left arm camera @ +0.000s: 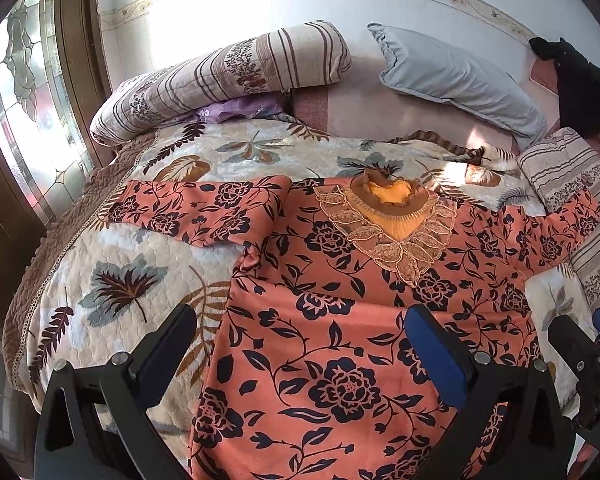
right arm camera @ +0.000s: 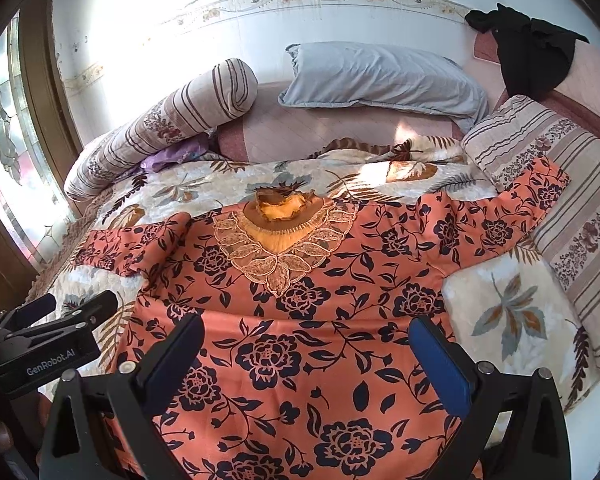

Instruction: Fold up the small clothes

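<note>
both black grippers, left gripper (left arm camera: 300, 344) and right gripper (right arm camera: 308, 348), hover wide open and empty above the orange floral long-sleeved top (right arm camera: 300, 320), spread flat, sleeves outstretched, on the leaf-patterned quilted bed (left arm camera: 112, 280)

You get strong daylight from the patterned glass window (left arm camera: 24, 100) on the left in both views. It washes out the wall (left arm camera: 204, 20) beside it to near white glare, and a sunlit patch burns bright on the bedspread (right arm camera: 404, 168) near the grey pillow (right arm camera: 380, 76). Fisheye curvature bends the wall border and bed edges, and dark corners ring each frame. Focus is fairly sharp centrally, softer toward the rims.
</note>
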`<state>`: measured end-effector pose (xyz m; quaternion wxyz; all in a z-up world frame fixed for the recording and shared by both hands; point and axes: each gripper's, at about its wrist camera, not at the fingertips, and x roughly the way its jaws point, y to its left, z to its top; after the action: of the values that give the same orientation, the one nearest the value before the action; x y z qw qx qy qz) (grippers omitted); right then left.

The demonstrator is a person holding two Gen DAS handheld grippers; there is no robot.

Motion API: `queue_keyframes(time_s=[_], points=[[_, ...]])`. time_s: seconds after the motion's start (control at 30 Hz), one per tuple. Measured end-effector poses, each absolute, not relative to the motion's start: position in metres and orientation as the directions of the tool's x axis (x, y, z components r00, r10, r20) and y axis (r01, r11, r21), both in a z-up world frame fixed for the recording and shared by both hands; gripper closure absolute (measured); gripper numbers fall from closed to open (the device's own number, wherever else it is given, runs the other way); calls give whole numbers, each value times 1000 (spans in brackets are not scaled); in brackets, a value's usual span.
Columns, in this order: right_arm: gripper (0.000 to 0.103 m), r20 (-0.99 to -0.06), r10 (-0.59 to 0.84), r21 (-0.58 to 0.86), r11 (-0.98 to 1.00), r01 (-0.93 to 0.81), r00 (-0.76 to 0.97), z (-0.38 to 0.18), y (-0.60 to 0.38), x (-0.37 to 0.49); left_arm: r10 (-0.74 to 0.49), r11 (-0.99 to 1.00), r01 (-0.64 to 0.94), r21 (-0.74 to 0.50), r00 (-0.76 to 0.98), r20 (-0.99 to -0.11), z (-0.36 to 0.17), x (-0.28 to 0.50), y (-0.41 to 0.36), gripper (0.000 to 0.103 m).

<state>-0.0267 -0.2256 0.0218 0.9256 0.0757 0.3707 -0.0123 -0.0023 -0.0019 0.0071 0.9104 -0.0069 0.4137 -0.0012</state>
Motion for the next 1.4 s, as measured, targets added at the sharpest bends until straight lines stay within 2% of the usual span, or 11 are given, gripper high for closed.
queue_keyframes(time_s=[1.4], points=[[0,-690,38,130,989,72,723,24,-222,-27,-5,1000,2,-5,652,-758,8,-5,-4,0]])
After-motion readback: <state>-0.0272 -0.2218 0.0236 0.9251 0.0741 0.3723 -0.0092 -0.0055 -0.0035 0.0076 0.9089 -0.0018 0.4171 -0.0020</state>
